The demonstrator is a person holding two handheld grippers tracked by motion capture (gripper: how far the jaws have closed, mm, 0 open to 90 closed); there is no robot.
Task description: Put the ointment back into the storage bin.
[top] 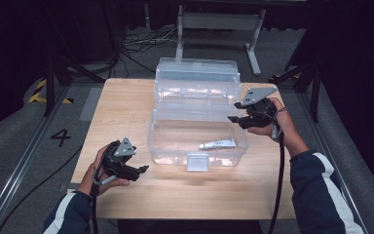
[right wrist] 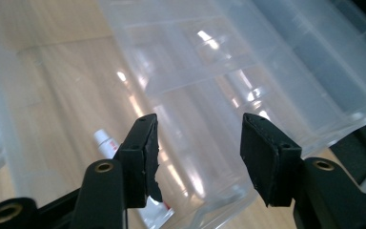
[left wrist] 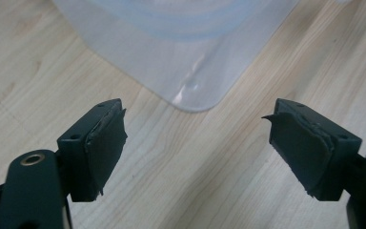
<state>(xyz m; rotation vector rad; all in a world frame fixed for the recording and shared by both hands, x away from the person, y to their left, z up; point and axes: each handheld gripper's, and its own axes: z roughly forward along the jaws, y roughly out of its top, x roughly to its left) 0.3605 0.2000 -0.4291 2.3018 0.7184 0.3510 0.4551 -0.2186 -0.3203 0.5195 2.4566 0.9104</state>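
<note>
left claw (left wrist: 195, 148) open, empty, right claw (right wrist: 198, 157) open, empty

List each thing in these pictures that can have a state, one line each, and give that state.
Clear plastic box: open, lid tipped back.
Tube: lying flat inside the box, capped.
Left gripper: open, holding nothing.
Right gripper: open, holding nothing.

place: lab – evidence: floor rails (top: 17, 170), loose cables (top: 141, 41), black curtains (top: 9, 44)
</note>
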